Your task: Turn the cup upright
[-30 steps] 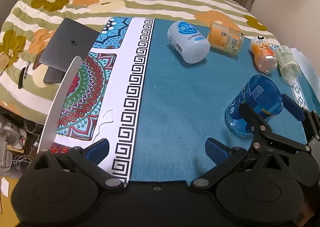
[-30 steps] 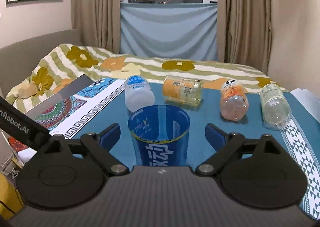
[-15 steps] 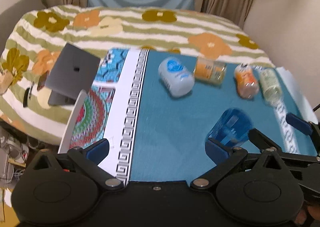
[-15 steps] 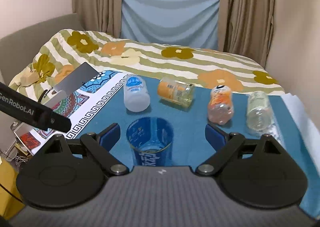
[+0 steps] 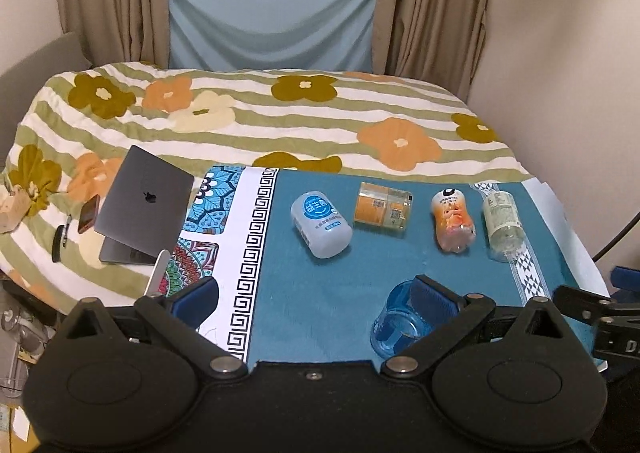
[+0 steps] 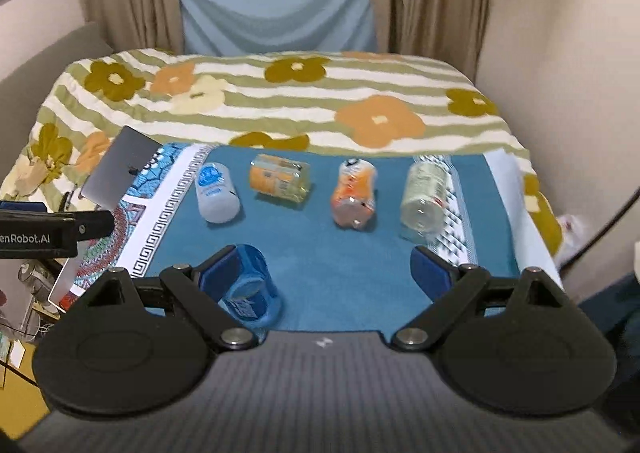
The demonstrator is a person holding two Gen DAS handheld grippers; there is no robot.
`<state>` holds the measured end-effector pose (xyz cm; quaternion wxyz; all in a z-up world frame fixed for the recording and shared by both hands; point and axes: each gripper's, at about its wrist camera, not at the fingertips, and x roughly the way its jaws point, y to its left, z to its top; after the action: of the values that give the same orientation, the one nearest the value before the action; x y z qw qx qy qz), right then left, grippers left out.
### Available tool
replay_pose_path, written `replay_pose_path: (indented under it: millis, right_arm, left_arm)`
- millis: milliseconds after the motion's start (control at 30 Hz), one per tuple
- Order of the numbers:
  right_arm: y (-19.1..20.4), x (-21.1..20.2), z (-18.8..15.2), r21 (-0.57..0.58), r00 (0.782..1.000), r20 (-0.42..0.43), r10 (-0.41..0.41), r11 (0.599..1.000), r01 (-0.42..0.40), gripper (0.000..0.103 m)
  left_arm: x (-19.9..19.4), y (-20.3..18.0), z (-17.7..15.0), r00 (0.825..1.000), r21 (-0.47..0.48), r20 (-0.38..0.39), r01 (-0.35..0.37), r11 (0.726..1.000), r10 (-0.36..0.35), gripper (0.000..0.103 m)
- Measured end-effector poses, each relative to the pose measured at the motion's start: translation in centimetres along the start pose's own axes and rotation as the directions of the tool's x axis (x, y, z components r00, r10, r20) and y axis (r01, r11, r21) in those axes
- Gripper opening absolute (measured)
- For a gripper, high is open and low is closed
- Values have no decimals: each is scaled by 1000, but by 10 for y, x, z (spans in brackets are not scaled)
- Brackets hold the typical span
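1. A quilted bedspread (image 5: 280,117) with green stripes and orange and olive flowers covers the bed; its soft, puffy surface fills both views.
2. A flat teal cloth mat (image 5: 320,293) with a white Greek-key border lies on it, smooth and matte.
3. A closed grey metal laptop (image 5: 146,205) rests tilted off the mat's left edge.
4. The left gripper (image 5: 316,297), of black plastic with blue pads, is spread wide and holds nothing. The right gripper (image 6: 326,273) is likewise wide apart and empty.
5. Four containers lie on their sides in a row: a white rounded plastic bottle (image 5: 320,223), a clear square jar with an orange label (image 5: 382,209), an orange waisted bottle (image 5: 452,219) and a clear pale bottle (image 5: 502,223).
6. The translucent blue plastic cup (image 6: 250,287) stands on the mat near its front edge, apart from the row.
7. The left view shows the cup's open rim and hollow inside (image 5: 400,321); the right view shows its printed side wall, partly behind the left finger.
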<state>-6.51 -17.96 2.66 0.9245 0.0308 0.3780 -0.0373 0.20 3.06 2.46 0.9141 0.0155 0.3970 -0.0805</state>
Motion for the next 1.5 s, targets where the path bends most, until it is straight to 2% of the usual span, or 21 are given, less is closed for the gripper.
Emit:
replay_pose_path:
  millis: [167, 367, 733, 1500]
  right_arm:
    - [-10, -6, -2, 31, 997, -73, -15, 999, 17, 103]
    - [-20, -4, -8, 66, 994, -110, -25, 997, 33, 103]
    - [-27, -4, -8, 95, 993, -117, -25, 995, 37, 103]
    - [-29, -1, -9, 97, 992, -123, -38, 994, 50, 103]
  left_arm:
    - [-3, -7, -10, 1000, 47, 0, -24, 999, 24, 103]
    - [-4, -13, -19, 1000, 61, -8, -10, 998, 11, 103]
    - [-8, -24, -15, 1000, 97, 17, -7, 995, 5, 103]
    - [-7, -27, -15, 1000, 103, 7, -4, 995, 3, 103]
